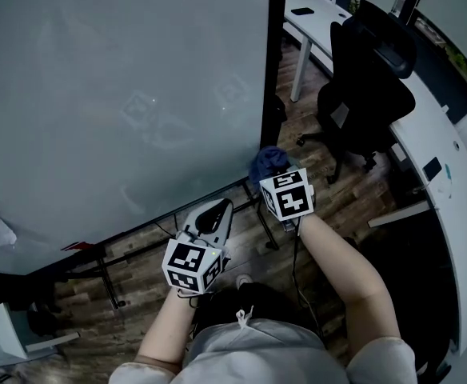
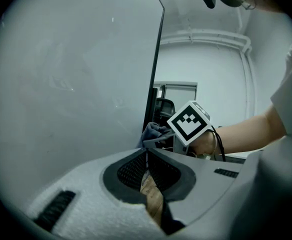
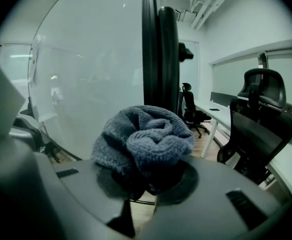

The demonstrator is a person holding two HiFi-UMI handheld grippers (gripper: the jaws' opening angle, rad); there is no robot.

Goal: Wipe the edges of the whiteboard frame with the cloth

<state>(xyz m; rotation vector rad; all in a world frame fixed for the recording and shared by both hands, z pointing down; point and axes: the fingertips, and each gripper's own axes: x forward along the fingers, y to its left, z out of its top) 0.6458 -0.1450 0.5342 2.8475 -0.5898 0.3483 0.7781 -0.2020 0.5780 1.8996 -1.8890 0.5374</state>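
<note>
Cloth point(image 3: 146, 139), blue-grey, bunched, is clamped in R gripper point(image 3: 146, 184) jaws, low at whiteboard point(image 1: 121, 94) right edge, just beside black frame point(image 3: 150, 44); contact w/ frame can't be told. L gripper point(image 2: 147, 159) jaws closed, tips together, empty, below board. Office chair point(image 1: 369, 78) stands further right.

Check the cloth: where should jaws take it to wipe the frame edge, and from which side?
Take the cloth by its gathered back end, coming from the side away from the frame, as the right gripper does: its jaws are shut on the bunched folds, leaving a soft wad ahead of the tips, towards the edge. That should spare the frame hard contact.
</note>
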